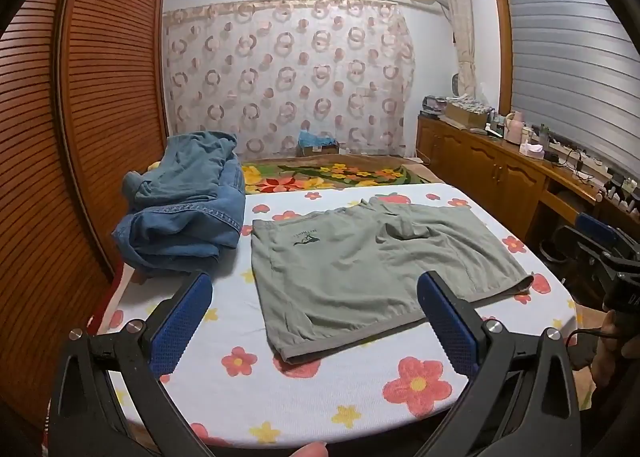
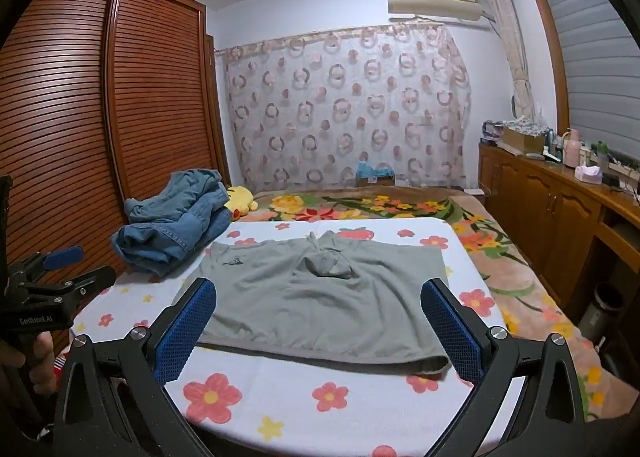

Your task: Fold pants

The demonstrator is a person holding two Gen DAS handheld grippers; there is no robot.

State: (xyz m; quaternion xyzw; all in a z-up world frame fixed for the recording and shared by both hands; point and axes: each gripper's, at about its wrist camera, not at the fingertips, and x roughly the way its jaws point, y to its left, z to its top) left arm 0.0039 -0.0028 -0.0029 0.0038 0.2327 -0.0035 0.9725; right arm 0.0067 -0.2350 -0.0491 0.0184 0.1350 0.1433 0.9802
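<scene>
Grey-green pants point(image 1: 360, 269) lie spread flat on the white flowered sheet point(image 1: 280, 397), waistband toward me; they also show in the right wrist view point(image 2: 320, 305). My left gripper point(image 1: 316, 293) is open and empty, held above the near edge of the pants. My right gripper point(image 2: 318, 299) is open and empty, also above the near edge. The right gripper shows at the right edge of the left wrist view point(image 1: 600, 249), and the left gripper at the left edge of the right wrist view point(image 2: 60, 269).
A crumpled blue denim heap point(image 1: 184, 209) lies at the far left of the sheet. A flowered blanket point(image 1: 328, 173) covers the bed beyond. A louvred wardrobe point(image 1: 80, 117) stands left, a wooden cabinet point(image 1: 500, 169) with clutter right.
</scene>
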